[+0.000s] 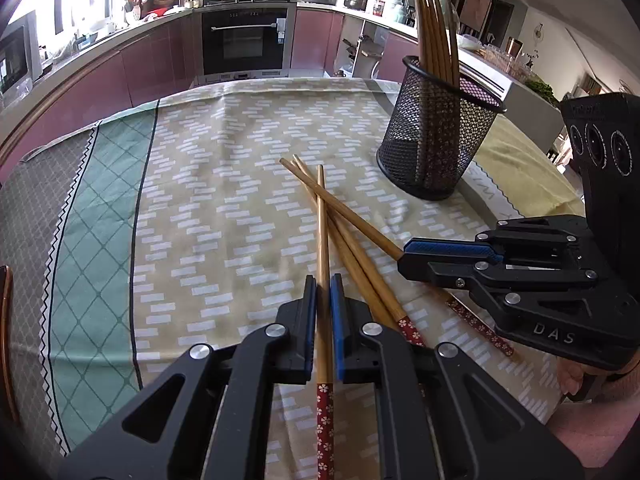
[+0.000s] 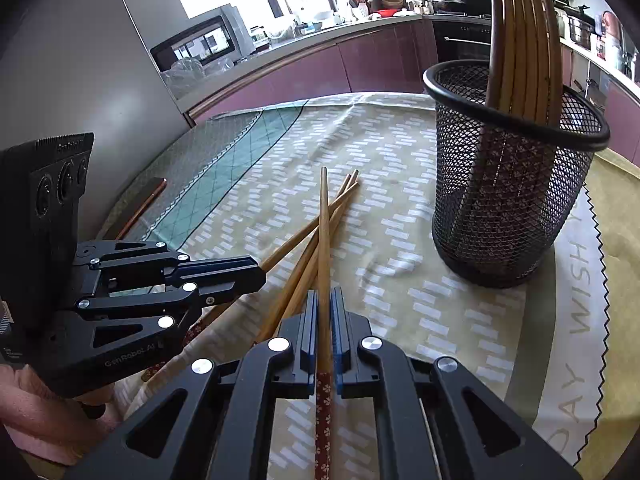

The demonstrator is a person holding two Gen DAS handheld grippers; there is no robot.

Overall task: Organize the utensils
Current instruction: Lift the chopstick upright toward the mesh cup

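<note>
The left gripper (image 1: 323, 280) is clamped on one bamboo chopstick with a red flowered handle (image 1: 322, 240); the right gripper (image 2: 324, 294), its black body marked "DAS" in the left view, pinches another chopstick (image 2: 324, 232) of the same kind. Two loose chopsticks (image 2: 304, 256) lie crossed beneath on the patterned tablecloth (image 1: 224, 184) covering the table. Beyond, a black wire-mesh holder (image 2: 512, 184) stands upright with more chopsticks (image 2: 520, 40) inside, beside a mat reading "DAY WISH" (image 2: 580, 280).
</note>
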